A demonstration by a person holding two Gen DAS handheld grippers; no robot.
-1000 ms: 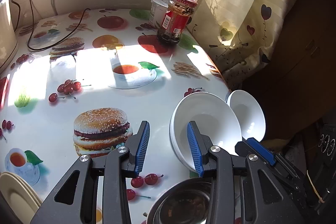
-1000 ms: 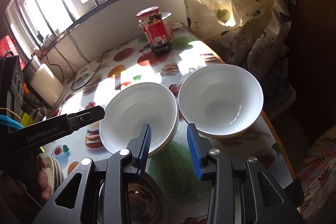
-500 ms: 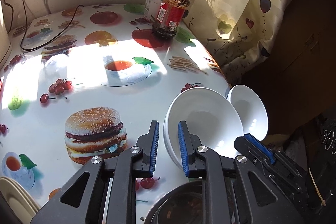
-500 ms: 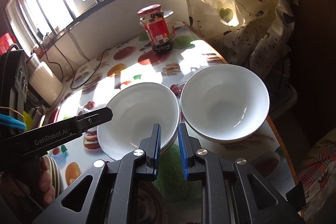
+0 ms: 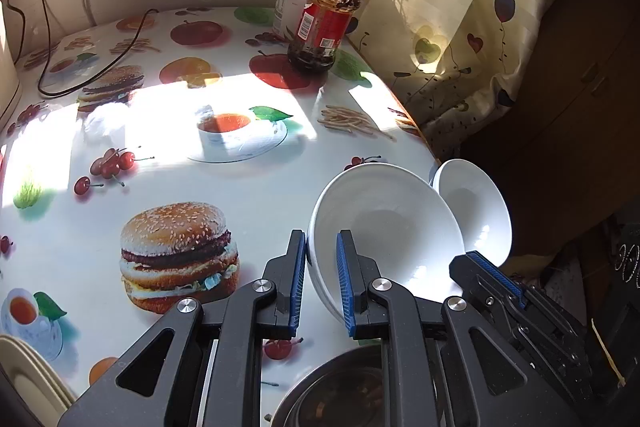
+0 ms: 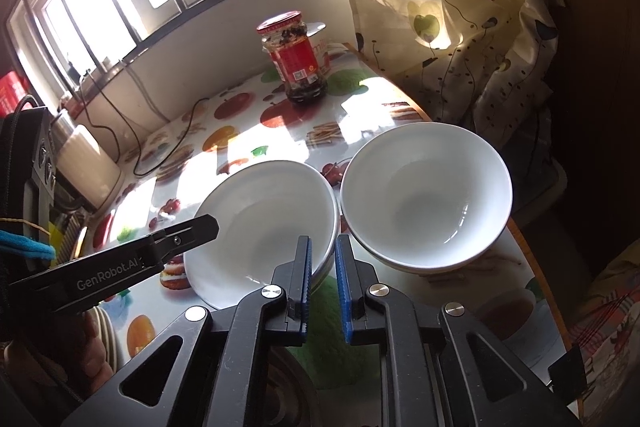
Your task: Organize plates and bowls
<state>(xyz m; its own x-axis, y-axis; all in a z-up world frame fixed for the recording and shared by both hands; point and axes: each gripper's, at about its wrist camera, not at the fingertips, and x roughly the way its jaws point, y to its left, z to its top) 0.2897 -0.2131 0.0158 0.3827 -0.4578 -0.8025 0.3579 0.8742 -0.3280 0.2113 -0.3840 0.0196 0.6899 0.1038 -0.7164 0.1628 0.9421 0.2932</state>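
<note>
Two white bowls sit side by side near the table's right edge. My left gripper (image 5: pixel 321 281) is shut on the near-left rim of the left bowl (image 5: pixel 384 227), one blue pad inside and one outside. My right gripper (image 6: pixel 323 281) is shut on the near-right rim of the same left bowl (image 6: pixel 260 219). The right bowl (image 6: pixel 426 195) stands free beside it; it also shows in the left wrist view (image 5: pixel 474 211). The left gripper's finger (image 6: pixel 176 239) shows in the right wrist view.
A steel bowl (image 5: pixel 340 391) lies below the grippers. Cream plates (image 5: pixel 28 375) are stacked at the near left. A red-lidded jar (image 5: pixel 326 21) and a white tub (image 5: pixel 290 5) stand at the back. A black cable (image 5: pixel 92 75) crosses the far left. The curtain (image 5: pixel 452 19) hangs at the right.
Both grippers went from wide open to closed on the left bowl's rim, and both moved slightly forward toward it.
</note>
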